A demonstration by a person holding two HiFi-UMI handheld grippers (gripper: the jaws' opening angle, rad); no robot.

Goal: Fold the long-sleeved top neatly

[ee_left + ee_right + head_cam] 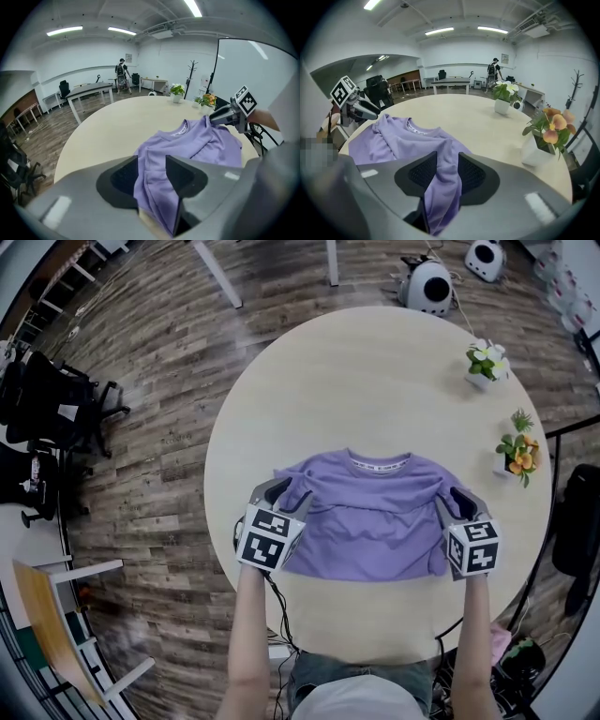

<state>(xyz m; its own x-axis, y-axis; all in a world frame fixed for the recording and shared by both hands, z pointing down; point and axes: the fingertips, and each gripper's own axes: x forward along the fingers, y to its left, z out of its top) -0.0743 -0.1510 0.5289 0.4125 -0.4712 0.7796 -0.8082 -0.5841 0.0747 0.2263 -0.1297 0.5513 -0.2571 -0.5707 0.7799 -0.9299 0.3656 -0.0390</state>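
Observation:
A purple long-sleeved top (pixel 375 521) lies chest-up on the round pale table (pixel 375 362), collar to the far side. My left gripper (pixel 279 493) is at the top's left shoulder and my right gripper (pixel 455 502) at its right shoulder. In the left gripper view a bunched fold of the top (pixel 201 140) runs between the parted jaws of the left gripper (pixel 152 161). In the right gripper view a fold of the top (pixel 393 136) lies the same way in the right gripper (pixel 447 161). The pads do not seem to press the cloth.
Two small potted plants (pixel 487 362) (pixel 517 454) stand near the table's right edge. White rounded devices (pixel 429 287) sit on the wood floor beyond the table. Black office chairs (pixel 47 399) stand at the left. A person's arms reach in from the near edge.

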